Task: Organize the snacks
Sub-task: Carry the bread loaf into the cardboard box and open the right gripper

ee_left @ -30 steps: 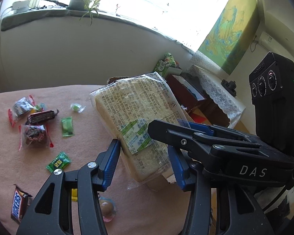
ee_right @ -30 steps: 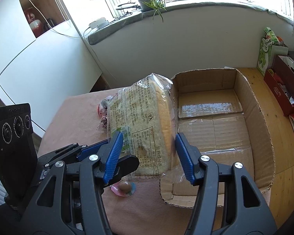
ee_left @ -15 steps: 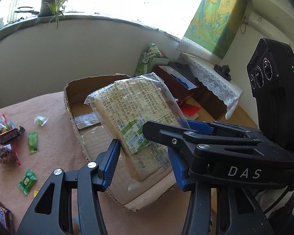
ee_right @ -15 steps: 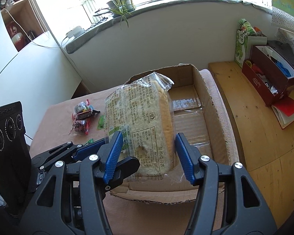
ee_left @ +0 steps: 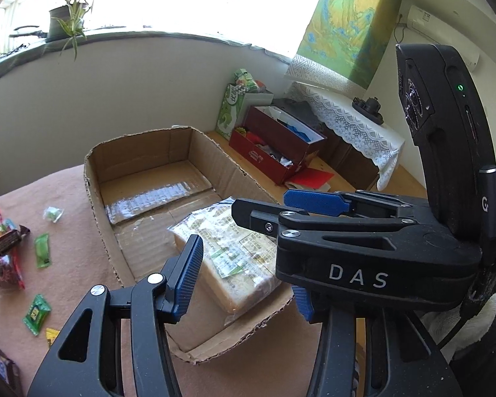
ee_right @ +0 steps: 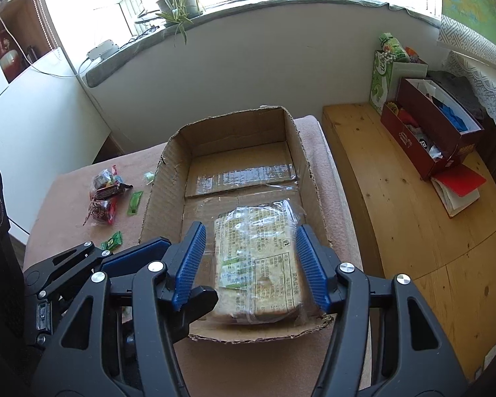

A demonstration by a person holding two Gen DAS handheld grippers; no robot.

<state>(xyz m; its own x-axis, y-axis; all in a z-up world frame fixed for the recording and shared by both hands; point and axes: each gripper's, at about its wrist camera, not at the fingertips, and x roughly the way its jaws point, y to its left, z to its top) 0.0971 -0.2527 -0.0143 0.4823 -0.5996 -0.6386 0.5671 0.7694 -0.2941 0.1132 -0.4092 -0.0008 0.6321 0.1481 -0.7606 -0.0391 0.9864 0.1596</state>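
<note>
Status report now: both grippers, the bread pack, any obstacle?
Left hand-held gripper open, right hand-held gripper open. Bread pack flat in cardboard box. No obstacle seen.

The bread pack (ee_right: 259, 258) is a pale loaf in a clear, shiny wrapper with small print and a green and white sticker. It lies flat on the floor of the open cardboard box (ee_right: 234, 129), at the near end. Small candies (ee_left: 38, 309) in green, red and dark wrappers lie spread on the pink cloth beside the box; what kinds they are is hard to tell.

"DAS" on right gripper (ee_left: 314, 203) body, bread wrapper (ee_right: 259, 258) print probably illegible
</note>
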